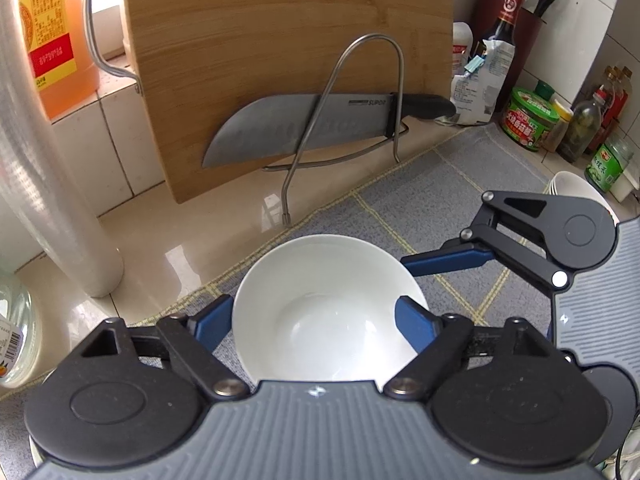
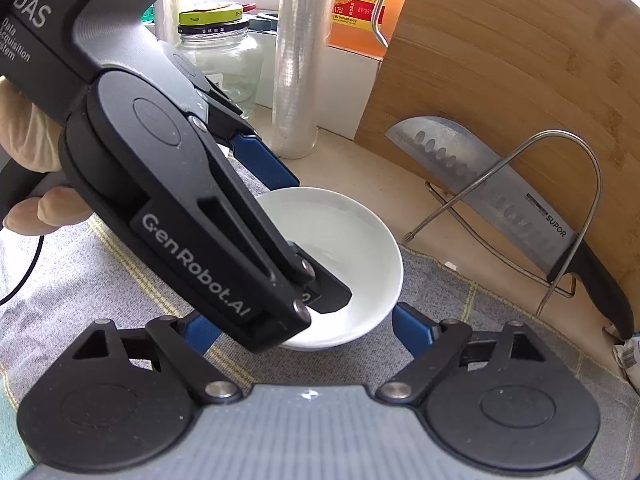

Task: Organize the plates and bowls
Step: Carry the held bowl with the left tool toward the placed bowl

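Left gripper (image 1: pixel 316 326) nearest, angled down over white bowl (image 1: pixel 326 308); blue pads astride the rim, contact unclear, so grip state cannot be told. Right gripper (image 2: pixel 302 330) also angled down at same bowl from the right, not clamped, pads apart from rim. Bowl upright on grey mat (image 1: pixel 448 184), near cutting board (image 1: pixel 280 48). More white bowls (image 1: pixel 576 188) stacked far right. Organizing looks early: bowl not yet lifted or stacked.

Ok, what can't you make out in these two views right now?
- Bowl near rim: left wrist view, under left claw's body.
- Bowl's left side: right wrist view, behind left claw.
- Left claw's pad contact with bowl: unclear in both views.
- Stacked bowls: left wrist view, behind right claw; count unknown.
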{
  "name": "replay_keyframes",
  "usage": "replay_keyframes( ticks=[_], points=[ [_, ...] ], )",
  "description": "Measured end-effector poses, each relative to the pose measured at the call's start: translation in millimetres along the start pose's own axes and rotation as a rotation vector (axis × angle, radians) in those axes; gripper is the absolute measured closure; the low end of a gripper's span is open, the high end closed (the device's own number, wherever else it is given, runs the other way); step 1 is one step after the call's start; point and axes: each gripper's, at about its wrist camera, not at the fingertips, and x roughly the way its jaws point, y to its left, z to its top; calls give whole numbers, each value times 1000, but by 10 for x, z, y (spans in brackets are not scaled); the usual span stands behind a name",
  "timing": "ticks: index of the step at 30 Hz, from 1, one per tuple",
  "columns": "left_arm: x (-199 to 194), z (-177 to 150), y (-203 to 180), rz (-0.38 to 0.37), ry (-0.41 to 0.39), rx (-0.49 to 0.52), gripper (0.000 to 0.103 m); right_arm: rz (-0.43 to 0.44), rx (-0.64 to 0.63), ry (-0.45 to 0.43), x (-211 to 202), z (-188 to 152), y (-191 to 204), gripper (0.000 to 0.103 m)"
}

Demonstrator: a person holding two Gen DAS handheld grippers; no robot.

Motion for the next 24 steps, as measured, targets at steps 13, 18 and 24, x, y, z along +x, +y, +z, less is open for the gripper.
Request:
replay_keyframes(
  ticks=[13, 18, 24],
  points=[
    [55, 75, 62, -44, 45, -16, 18, -7, -6, 0, 9, 3, 9, 10],
    [93, 91, 68, -50, 51, -17, 18, -7, -6, 4, 22, 5, 8, 10],
    [87, 89, 83, -55, 50, -24, 18, -5, 1, 14, 69, -3, 1, 10]
  ],
)
